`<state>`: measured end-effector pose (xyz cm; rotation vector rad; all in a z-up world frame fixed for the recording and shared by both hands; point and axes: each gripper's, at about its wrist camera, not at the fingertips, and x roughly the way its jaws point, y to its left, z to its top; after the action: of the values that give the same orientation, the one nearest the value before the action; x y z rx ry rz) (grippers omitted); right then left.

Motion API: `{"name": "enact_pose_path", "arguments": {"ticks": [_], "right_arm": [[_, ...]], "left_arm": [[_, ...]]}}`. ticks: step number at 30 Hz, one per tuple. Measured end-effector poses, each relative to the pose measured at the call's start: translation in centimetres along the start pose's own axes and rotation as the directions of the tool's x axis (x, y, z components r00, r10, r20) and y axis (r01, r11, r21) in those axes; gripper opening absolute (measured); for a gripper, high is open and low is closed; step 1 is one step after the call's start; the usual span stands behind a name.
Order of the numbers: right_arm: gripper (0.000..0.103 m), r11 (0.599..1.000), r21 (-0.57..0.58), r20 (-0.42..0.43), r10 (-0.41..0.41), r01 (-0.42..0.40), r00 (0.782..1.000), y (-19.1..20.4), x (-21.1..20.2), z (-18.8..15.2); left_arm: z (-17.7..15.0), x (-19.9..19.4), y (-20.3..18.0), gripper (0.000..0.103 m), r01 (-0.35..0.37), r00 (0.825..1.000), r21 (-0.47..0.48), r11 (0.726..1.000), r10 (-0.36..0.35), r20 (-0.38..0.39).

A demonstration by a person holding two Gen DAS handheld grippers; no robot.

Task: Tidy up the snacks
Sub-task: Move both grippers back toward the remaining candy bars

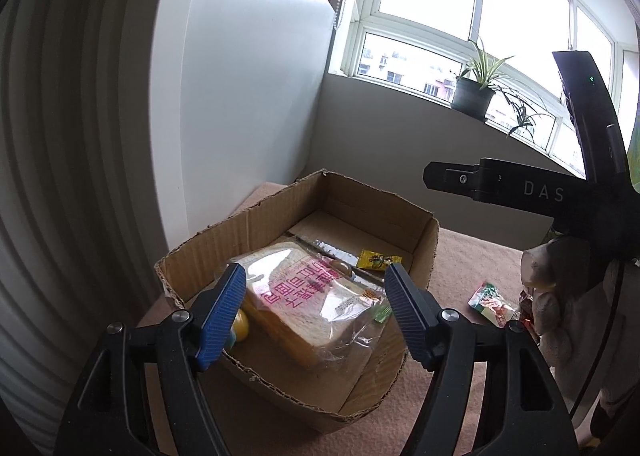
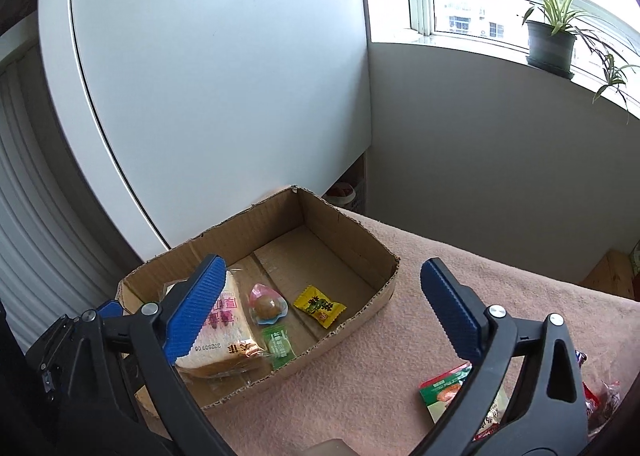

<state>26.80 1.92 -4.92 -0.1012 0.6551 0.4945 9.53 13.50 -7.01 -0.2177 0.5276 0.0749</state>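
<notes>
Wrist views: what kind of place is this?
Most likely a home room, perhaps a bedroom. A potted plant sits on the window sill, a cardboard box of snacks rests on a pink blanket-like cover, and a white cabinet stands behind.

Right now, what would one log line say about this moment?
left gripper: open over cardboard box | right gripper: open | bread bag: in box | red-green packet: on cloth outside

Pink blanket (image 2: 420,336), cardboard box (image 2: 352,224), snack packets (image 2: 444,388)
</notes>
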Motion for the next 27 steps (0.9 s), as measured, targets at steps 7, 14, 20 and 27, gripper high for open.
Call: {"name": "enact_pose_path", "arguments": {"ticks": [7,14,20,27], "right_arm": [[0.100,0.999,0.030,0.010,-0.022,0.022,1.000,-3.2,-3.4,-1.1],[0.100,0.993,0.073,0.015,-0.099,0.097,0.995,-8.3,-8.4,-3.7],[0.100,0.978,0.143,-0.006,-0.155,0.154,0.988,-13.0,-12.2,-7.3],[0.100,0.959,0.196,-0.050,-0.200,0.206,0.979,-16.1,-15.2,-11.9]], "left_arm": [[-0.1,0.0,-1.0,0.072,0.018,1.000,0.009,1.000,-0.018,-0.003],[-0.3,-0.1,-3.5,0.072,0.055,0.998,0.039,0.998,-0.055,-0.013],[-0.6,0.4,-5.6,0.072,0.101,0.994,0.066,0.993,-0.099,-0.043],[-1.5,1.2,-8.2,0.072,0.158,0.984,0.096,0.983,-0.149,-0.100]]}}
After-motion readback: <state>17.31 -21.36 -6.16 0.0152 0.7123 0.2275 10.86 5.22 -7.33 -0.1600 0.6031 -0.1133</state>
